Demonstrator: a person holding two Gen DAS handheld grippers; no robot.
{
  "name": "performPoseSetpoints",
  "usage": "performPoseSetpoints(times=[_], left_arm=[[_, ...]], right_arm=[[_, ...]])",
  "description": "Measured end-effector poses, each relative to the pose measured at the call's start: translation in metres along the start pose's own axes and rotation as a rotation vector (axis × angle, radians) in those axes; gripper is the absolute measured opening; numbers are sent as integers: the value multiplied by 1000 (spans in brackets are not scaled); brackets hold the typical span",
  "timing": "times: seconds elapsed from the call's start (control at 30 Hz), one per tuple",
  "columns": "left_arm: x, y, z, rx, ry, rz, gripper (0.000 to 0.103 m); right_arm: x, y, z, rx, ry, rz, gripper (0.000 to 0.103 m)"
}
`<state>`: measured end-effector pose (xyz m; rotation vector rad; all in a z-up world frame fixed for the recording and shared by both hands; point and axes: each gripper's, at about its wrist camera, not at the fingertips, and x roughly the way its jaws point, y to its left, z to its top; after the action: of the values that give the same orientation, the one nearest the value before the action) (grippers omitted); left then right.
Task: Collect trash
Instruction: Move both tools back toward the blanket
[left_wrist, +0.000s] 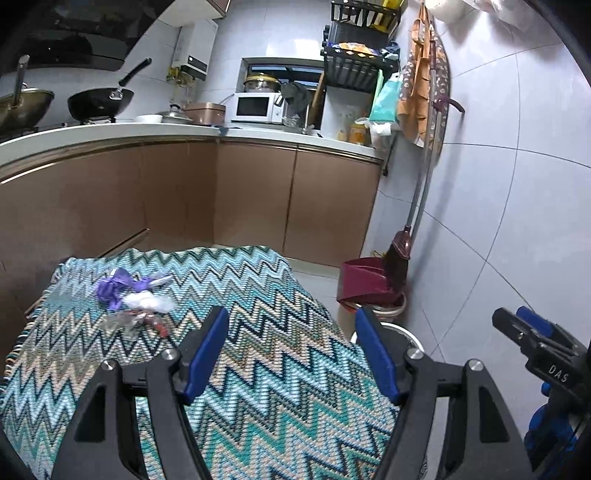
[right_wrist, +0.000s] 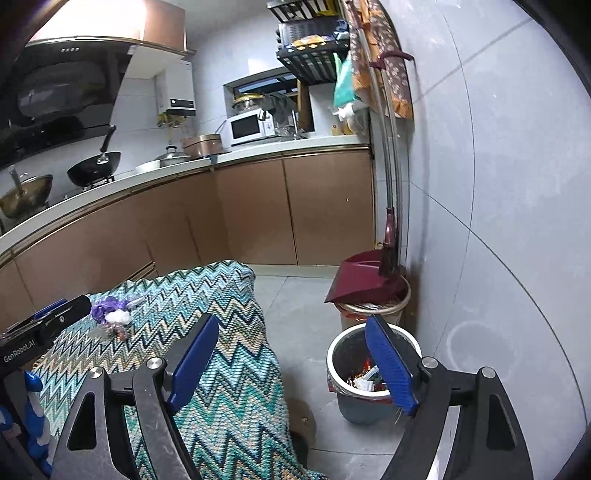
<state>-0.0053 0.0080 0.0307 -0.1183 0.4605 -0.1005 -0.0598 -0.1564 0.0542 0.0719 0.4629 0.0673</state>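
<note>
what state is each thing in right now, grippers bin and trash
left gripper: open, empty
right gripper: open, empty
grey bin: uncovered, partly filled with scraps
purple wrapper: crumpled, lying on the zigzag cloth
white tissue: crumpled, beside the wrapper
dustpan: resting on the beige bin

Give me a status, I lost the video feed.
Left gripper open, empty. Right gripper open, empty, above the grey bin. Trash pile on the zigzag cloth, untouched. Nothing in the way.
</note>
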Motion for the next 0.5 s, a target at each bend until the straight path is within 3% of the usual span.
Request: performPoseSetpoints(times=[0.5], left_arm=[[-34, 14, -8, 7, -50, 47, 71]], right_arm=[[-15, 29, -3, -53, -18, 29, 84]])
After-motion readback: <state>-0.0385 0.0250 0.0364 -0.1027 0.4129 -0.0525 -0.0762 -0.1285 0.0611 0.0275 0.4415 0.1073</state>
